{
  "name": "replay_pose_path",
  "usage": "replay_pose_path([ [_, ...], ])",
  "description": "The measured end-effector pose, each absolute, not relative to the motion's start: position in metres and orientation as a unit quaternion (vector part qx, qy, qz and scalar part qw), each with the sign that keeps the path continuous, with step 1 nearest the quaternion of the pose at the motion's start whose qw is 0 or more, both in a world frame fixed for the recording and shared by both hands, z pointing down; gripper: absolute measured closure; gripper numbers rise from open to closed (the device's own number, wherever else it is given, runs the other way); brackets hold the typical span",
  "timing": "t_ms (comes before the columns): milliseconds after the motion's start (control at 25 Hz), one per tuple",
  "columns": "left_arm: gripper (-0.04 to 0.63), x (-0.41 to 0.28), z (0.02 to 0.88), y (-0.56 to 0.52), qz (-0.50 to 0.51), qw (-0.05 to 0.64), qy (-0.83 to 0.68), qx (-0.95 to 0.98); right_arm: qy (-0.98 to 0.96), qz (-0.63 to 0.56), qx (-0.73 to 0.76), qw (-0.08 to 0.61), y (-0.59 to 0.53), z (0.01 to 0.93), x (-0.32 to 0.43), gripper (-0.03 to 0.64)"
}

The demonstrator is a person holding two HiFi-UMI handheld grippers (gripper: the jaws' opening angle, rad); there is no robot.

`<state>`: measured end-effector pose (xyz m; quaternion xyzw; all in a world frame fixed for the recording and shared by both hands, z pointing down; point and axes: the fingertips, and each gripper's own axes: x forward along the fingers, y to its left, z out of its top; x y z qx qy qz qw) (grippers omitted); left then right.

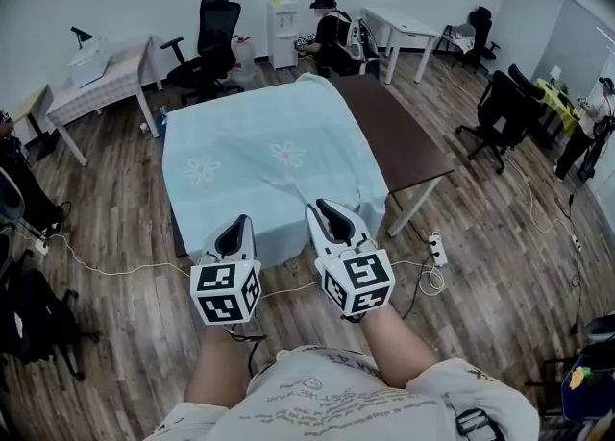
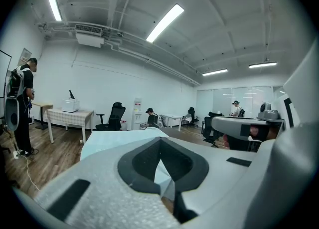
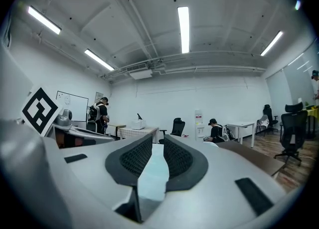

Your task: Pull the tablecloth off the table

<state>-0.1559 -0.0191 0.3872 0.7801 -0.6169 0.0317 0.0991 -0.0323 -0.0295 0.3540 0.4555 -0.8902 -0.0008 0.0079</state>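
A pale blue tablecloth (image 1: pixel 269 156) with flower prints covers most of a brown table (image 1: pixel 394 132); a bare strip of the table shows along the right side. The cloth's near edge hangs toward me. My left gripper (image 1: pixel 236 228) is at that hanging edge, its pads meeting at the tips (image 2: pixel 159 140) and shut on the cloth (image 2: pixel 114 140). My right gripper (image 1: pixel 327 213) is beside it at the same edge. Its jaws (image 3: pixel 157 143) stand a narrow gap apart, and cloth (image 3: pixel 153 173) shows in the gap; I cannot tell whether the pads touch it.
A power strip (image 1: pixel 437 249) and cables lie on the wood floor by the table's near right leg. Black office chairs (image 1: pixel 207 36) (image 1: pixel 500 112), a small checked-cloth table (image 1: pixel 101 79), a white table (image 1: pixel 408 31) and a water dispenser (image 1: pixel 282 12) ring the room. A person (image 1: pixel 332 31) sits at the back.
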Motion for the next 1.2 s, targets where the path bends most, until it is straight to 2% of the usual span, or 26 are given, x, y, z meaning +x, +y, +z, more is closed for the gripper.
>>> replay_pose_path([
  [720, 0.584, -0.212, 0.411, -0.044, 0.03, 0.128, -0.656, 0.743, -0.899, -0.002, 0.438, -0.012, -0.081, 0.355, -0.074, 0.537],
  [1200, 0.583, -0.204, 0.422, -0.11, 0.041, 0.13, -0.682, 0.718, -0.909, 0.009, 0.417, -0.023, -0.158, 0.367, -0.059, 0.537],
])
